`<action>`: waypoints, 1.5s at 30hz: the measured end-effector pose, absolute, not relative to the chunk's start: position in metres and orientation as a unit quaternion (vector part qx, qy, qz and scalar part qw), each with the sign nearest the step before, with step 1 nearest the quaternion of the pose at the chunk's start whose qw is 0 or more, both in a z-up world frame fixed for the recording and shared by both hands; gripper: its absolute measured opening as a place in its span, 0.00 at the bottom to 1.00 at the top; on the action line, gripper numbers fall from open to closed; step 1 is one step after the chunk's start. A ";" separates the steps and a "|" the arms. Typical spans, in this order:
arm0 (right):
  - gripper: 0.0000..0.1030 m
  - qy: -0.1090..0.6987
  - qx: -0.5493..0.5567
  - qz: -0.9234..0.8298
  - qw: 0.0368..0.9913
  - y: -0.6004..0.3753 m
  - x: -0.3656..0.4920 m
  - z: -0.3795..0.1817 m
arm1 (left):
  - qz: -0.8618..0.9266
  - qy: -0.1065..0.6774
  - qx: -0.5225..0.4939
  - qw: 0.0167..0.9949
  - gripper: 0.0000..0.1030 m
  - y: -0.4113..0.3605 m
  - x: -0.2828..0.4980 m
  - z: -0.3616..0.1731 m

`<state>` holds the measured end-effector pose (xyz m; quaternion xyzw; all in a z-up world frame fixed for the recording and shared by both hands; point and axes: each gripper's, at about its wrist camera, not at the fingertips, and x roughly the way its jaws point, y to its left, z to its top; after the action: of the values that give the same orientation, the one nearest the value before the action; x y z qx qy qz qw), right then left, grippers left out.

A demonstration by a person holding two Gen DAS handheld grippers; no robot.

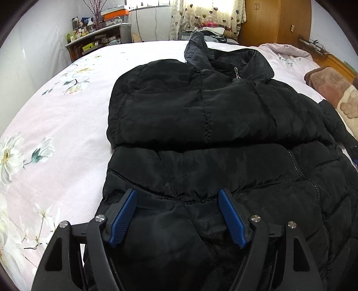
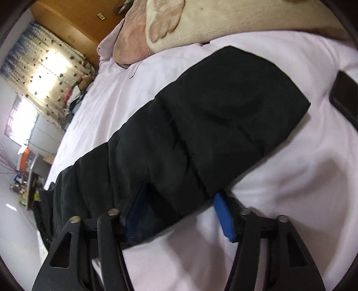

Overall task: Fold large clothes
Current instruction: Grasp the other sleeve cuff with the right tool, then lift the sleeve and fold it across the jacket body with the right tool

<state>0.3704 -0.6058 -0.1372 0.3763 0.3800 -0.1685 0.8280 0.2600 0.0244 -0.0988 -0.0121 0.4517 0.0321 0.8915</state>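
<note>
Right now the coming move turns on the sleeve (image 2: pixel 201 125): it runs as a long band from just in front of the right tongs (image 2: pixel 179 212) away toward the far right of the bed (image 2: pixel 290 201), its cuff end well out on the sheet. The right tongs straddle its near part — one blue pad half hidden behind the fabric, the other just beside its edge on the sheet — jaws partly apart; whether the pads already press on it I cannot tell. By my reading this hand is the nearer one for bringing the sleeve across.

Over on the other side, the left tongs (image 1: pixel 176 217) stand wide above the jacket (image 1: pixel 212 125) near its hem, holding nothing. The jacket's long axis runs straight away from them, hem near, collar far, one sleeve already laid across the chest.

Beyond lies the pale floral sheet — then a plush blanket (image 1: pixel 335 94) at the bed's right edge, a cluttered shelf (image 1: pixel 96 40), curtains (image 1: pixel 208 15) and a wooden wardrobe (image 1: pixel 275 22).
</note>
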 end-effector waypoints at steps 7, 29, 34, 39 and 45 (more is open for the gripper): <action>0.12 0.351 0.321 -0.144 0.867 -0.588 0.360 -0.058 | 0.026 0.453 -0.021 0.891 0.74 0.028 0.257 -0.089; 0.11 0.387 0.061 0.166 0.905 -0.223 0.393 0.027 | 0.031 0.369 -0.070 0.926 0.74 0.092 0.210 -0.009; 0.26 0.449 0.033 0.198 0.871 -0.179 0.408 -0.045 | 0.041 0.372 -0.081 0.924 0.74 0.105 0.208 -0.012; 0.55 0.451 0.037 0.255 0.854 -0.162 0.385 -0.050 | 0.039 0.369 -0.090 0.924 0.74 0.109 0.216 -0.008; 0.55 0.393 0.040 0.270 0.878 -0.200 0.364 -0.006 | -0.001 0.354 -0.091 0.931 0.74 0.078 0.251 0.008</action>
<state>0.3645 -0.2005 -0.0060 0.0402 0.3929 0.2702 0.8781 0.2508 0.0776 0.0085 -0.0909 0.3542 -0.0012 0.9307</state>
